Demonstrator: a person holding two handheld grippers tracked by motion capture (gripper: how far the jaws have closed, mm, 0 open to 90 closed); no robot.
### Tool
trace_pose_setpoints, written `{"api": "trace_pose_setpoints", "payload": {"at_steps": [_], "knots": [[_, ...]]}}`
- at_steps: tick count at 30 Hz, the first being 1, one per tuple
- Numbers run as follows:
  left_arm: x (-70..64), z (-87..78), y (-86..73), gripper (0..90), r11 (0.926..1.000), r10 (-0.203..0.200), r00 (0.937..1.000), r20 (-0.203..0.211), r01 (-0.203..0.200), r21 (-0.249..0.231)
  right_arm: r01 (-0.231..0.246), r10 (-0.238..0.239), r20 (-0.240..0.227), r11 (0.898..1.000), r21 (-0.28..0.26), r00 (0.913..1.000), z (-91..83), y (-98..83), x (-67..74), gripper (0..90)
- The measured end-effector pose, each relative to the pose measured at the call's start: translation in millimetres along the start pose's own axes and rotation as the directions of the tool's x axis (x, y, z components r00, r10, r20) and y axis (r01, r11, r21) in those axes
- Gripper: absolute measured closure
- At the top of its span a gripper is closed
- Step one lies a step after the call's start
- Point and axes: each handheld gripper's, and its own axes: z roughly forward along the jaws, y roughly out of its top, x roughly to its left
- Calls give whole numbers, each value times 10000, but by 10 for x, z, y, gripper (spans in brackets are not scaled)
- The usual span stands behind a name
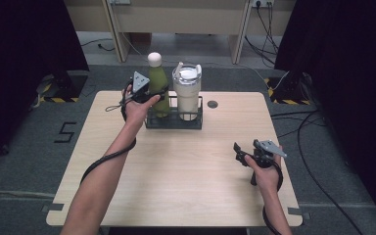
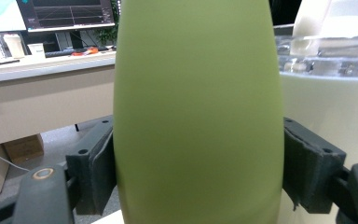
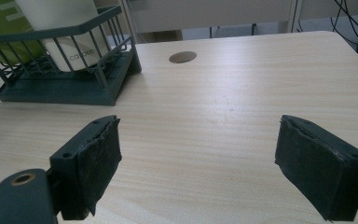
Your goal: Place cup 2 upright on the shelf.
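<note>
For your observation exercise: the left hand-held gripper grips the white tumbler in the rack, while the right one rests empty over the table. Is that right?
Not quite. The left hand-held gripper grips the green bottle, not the tumbler, as the left gripper view shows. The rest stands.

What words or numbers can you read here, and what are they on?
"carote": on the white tumbler standing in the wire rack.
"5": marked on the floor left of the table.
Pale marks on the green bottle: cut off, unreadable.
Monitor graphs: too small to read.
</note>
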Motion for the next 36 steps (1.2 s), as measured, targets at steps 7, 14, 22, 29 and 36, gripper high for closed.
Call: {"api": "trace_pose_setpoints", "payload": {"at_steps": [7, 14, 22, 29, 36], "knots": [[-15, 24, -49, 220, 9999, 48, 10000, 61, -49, 157, -29, 29, -9, 10000, 11, 10000, 3, 1, 9, 145], [-21, 25, -57, 219, 9998, 68, 10000, 63, -69, 176, -20, 20, 2, 10000, 8, 10000, 3, -2, 4, 145], [-10, 23, -62, 215, 9998, 17, 9999, 153, -21, 221, -13, 13, -16, 10000, 2, 10000, 1, 1, 13, 144], [-2, 19, -49, 188, 9992, -4, 9994, 351, -10, 410, -11, 11, -24, 10000, 4, 10000, -2, 4, 13, 144], [-10, 3, -72, 105, 9980, 38, 9994, 333, -59, 633, 57, -57, -39, 10000, 35, 10000, 3, 1, 24, 143]]}}
